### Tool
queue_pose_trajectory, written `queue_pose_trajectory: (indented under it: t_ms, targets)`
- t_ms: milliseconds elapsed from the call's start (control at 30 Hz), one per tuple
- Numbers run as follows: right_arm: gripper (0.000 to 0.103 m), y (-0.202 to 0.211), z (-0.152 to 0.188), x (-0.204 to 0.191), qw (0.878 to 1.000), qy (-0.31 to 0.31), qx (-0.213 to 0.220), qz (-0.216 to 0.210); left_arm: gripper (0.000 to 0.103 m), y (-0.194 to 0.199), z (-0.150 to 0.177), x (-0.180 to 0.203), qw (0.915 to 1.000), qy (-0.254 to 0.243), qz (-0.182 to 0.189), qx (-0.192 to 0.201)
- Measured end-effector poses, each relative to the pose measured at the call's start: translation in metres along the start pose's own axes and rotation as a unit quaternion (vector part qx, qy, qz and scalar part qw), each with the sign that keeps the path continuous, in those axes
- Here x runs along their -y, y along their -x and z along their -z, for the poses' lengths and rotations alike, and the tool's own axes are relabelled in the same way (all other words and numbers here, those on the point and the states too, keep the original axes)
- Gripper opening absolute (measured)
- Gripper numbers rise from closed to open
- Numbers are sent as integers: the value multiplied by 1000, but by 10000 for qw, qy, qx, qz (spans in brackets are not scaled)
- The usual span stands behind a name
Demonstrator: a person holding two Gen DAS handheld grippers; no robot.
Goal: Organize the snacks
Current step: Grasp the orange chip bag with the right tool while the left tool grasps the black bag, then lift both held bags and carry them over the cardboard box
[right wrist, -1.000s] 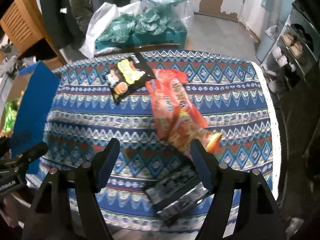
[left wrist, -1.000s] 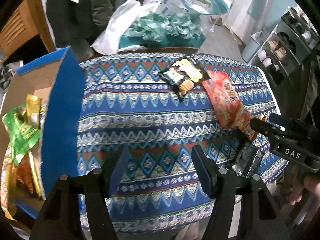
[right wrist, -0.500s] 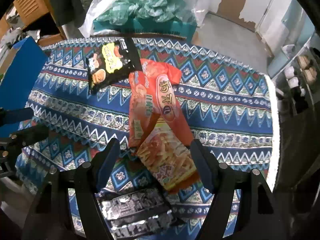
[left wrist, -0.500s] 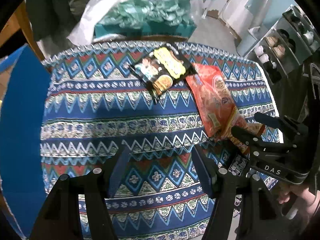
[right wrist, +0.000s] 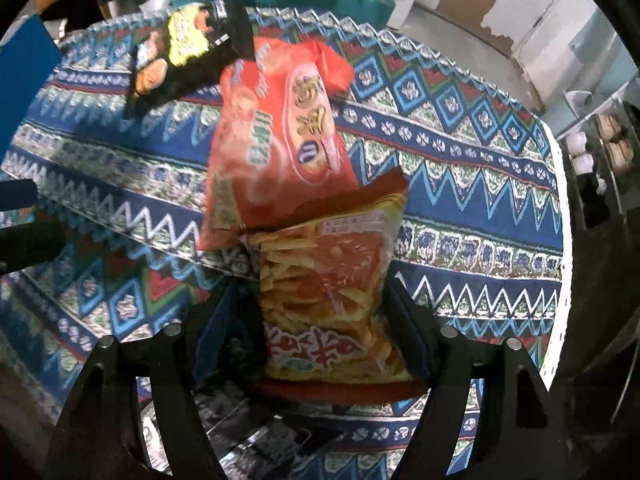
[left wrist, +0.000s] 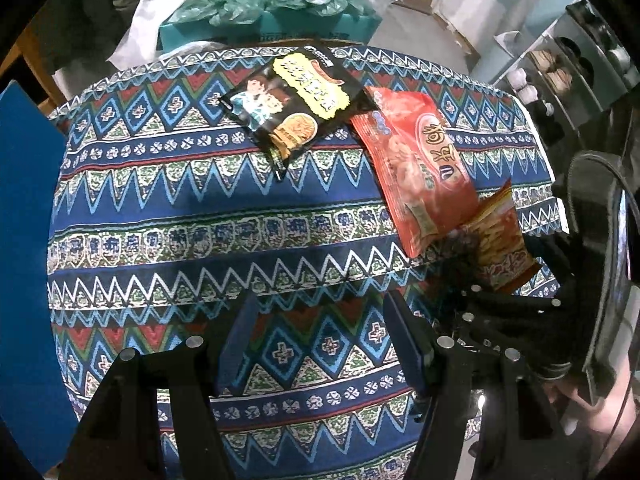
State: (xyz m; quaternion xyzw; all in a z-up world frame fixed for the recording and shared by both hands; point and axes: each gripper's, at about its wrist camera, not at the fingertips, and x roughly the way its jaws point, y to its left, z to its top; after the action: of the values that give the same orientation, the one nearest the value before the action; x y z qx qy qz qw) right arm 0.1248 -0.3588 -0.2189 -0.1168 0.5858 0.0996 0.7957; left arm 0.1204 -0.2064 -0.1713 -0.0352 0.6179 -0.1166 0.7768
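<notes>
Three snack bags lie in a row on the patterned tablecloth (left wrist: 200,240): a black and yellow bag (left wrist: 296,100) (right wrist: 188,52), a red bag (left wrist: 420,164) (right wrist: 280,140), and an orange fries bag (left wrist: 500,248) (right wrist: 328,296) partly under the red one. My right gripper (right wrist: 316,320) is open, low over the table, with the fries bag lying between its fingers. A dark foil packet (right wrist: 248,432) lies under it near the table edge. My left gripper (left wrist: 320,340) is open and empty above bare cloth, left of the right gripper (left wrist: 500,312).
A blue box wall (left wrist: 24,260) (right wrist: 20,76) stands at the table's left. A teal box with crumpled green paper (left wrist: 272,4) sits behind the table. Shelves with small items (left wrist: 560,76) stand at the right, past the table's edge.
My right gripper has moved forward and down so the fries bag now lies between its open fingers. My left gripper has moved right and closer to the table, away from the blue box.
</notes>
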Motion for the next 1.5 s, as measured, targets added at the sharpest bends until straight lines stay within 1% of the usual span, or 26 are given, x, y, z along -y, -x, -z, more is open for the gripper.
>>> queue_pose_trajectory:
  t_ms: [67,100,167,200,267,333,500,567,600,700,733,833,933,1000,1100,1267,1400,1500]
  targets:
    - [74,-4,2,2,9999,-104,0,-33,66,-1,0,3,10000,-26,7,-4]
    - [72,-4,2,4,9998,-182,5,-63,66,-1,1,5,10000,-41,9,-9]
    - [62,-5,2,10,9991,-395,23,-124,66,-3,1,8,10000,-69,15,-19]
    - [52,-6,2,14,9987,-491,12,-169,66,-3,2,9,10000,-81,15,-26]
    - [48,-6,4,24,9970,-710,1,-296,66,-5,4,13,9999,-102,26,-60]
    - [45,-4,4,32,9959,-846,48,-322,66,-6,7,17,9998,-125,60,-108]
    - [45,11,1,56,9913,-1258,357,-165,67,-8,14,29,9995,-167,170,-196]
    - [44,20,2,64,9888,-1408,486,-75,76,-8,19,36,9992,-172,237,-259]
    - [44,25,1,70,9870,-1515,522,-81,77,-8,21,39,9991,-166,292,-276]
    - [44,33,7,83,9810,-1867,509,-134,78,-8,26,49,9981,-123,465,-376]
    - [44,36,14,84,9791,-1968,492,-158,80,-10,28,52,9975,-92,536,-453]
    - [44,45,29,93,9740,-2225,397,-158,81,-14,31,59,9958,69,670,-618]
    - [44,56,47,90,9707,-2370,388,-123,82,-17,34,69,9935,263,808,-753]
    - [44,62,52,86,9688,-2443,405,-92,87,-17,37,76,9925,293,858,-823]
    - [44,71,67,91,9658,-2563,387,-41,88,-20,42,91,9923,175,834,-904]
    - [45,77,94,99,9567,-2890,318,-152,88,-29,50,109,9927,47,694,-987]
    - [45,79,105,98,9522,-3034,293,-187,88,-41,51,118,9917,174,653,-1096]
    - [45,80,107,96,9521,-3035,319,-187,88,-48,51,124,9907,199,656,-1176]
